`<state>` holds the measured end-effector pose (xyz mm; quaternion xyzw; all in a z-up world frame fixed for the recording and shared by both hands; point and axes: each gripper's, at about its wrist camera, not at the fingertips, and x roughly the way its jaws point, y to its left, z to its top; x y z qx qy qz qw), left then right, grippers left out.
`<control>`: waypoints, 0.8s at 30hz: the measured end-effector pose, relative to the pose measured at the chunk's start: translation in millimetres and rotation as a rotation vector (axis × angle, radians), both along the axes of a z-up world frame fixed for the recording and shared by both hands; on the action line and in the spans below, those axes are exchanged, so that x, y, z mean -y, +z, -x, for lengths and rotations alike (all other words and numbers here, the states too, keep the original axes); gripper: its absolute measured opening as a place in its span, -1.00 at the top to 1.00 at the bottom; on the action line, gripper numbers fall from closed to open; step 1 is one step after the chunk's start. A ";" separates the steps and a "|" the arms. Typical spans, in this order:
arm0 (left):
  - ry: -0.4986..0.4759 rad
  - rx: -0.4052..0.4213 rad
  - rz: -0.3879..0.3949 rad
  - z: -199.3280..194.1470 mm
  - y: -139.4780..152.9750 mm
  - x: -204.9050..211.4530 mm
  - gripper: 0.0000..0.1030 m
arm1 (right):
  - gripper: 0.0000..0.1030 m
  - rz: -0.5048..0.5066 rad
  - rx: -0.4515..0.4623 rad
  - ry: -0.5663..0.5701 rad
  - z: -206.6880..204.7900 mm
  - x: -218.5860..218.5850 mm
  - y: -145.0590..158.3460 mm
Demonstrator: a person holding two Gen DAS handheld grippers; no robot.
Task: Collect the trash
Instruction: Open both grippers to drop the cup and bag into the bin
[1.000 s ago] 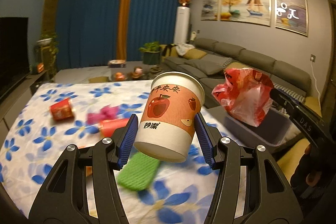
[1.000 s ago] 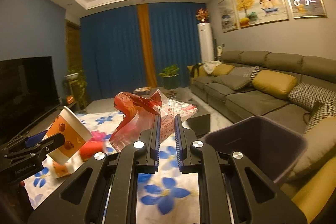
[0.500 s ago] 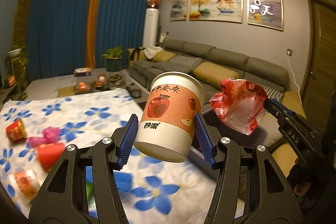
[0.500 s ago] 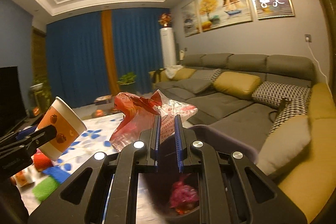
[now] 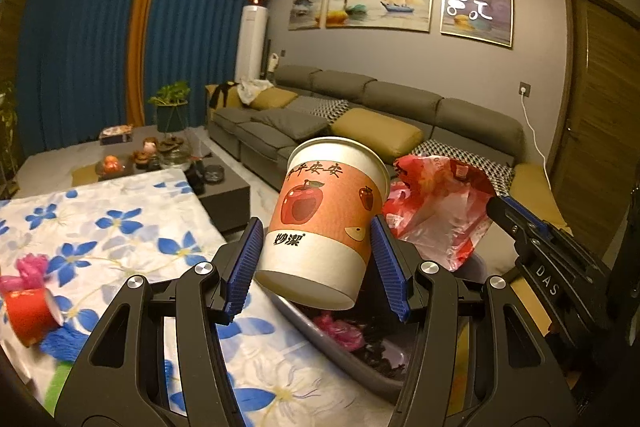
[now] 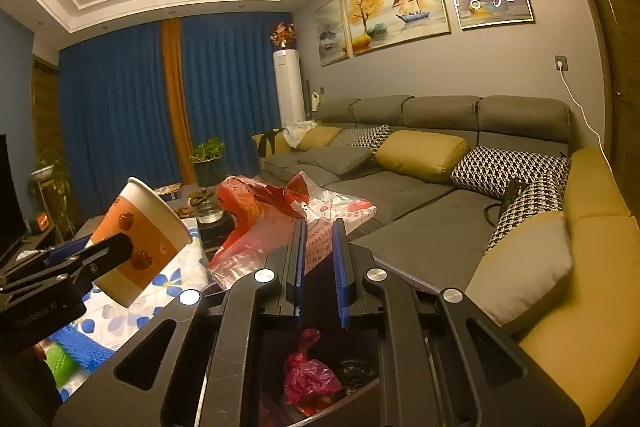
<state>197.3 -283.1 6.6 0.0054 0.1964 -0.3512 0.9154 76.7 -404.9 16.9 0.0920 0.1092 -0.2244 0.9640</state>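
My left gripper [image 5: 316, 251] is shut on a paper cup [image 5: 324, 219] with a red apple print, held upright and slightly tilted; that cup [image 6: 140, 239] shows at the left of the right wrist view. My right gripper [image 6: 318, 247] is shut on a crumpled red and clear plastic bag [image 6: 276, 227], which hangs just right of the cup in the left wrist view [image 5: 436, 211]. Both items hover over a dark bin [image 5: 360, 359] beside the table's right edge. The bin [image 6: 360, 379] holds a knotted pink bag [image 6: 308, 375].
A table with a white cloth of blue flowers [image 5: 120, 227] carries a red cup [image 5: 28, 311], a pink scrap [image 5: 24, 267] and a blue item [image 5: 64, 343]. A grey sofa [image 6: 440, 195] with yellow cushions runs behind the bin. A low dark coffee table [image 5: 224, 195] stands further back.
Both grippers swung right with their loads, from over the flowered table to above the bin, whose inside now shows. Neither grip changed.
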 end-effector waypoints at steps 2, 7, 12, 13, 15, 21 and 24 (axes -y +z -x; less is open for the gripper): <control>-0.006 -0.005 0.002 -2.3 -1.9 5.8 -0.05 | 0.72 0.000 0.000 -0.004 -1.6 3.0 -0.5; -0.018 -0.015 0.004 -5.9 -6.5 23.0 -0.05 | 0.72 -0.006 -0.001 -0.010 -6.8 8.9 -5.1; -0.025 -0.023 0.001 -14.7 -12.1 29.4 -0.06 | 0.59 -0.024 -0.005 -0.011 -11.9 16.0 -10.7; -0.028 -0.025 0.001 -15.3 -13.2 31.5 -0.06 | 0.41 -0.027 0.001 -0.004 -12.4 17.4 -10.6; -0.028 -0.033 0.005 -17.4 -16.2 34.6 -0.06 | 0.27 -0.027 0.009 -0.007 -10.3 16.3 -11.2; -0.062 -0.065 0.005 -22.0 -24.8 45.7 -0.08 | 0.19 -0.063 0.021 -0.047 -0.9 25.2 -12.9; -0.069 -0.057 -0.033 -20.3 -31.7 54.1 -0.25 | 0.17 -0.062 0.020 -0.053 1.5 25.6 -13.2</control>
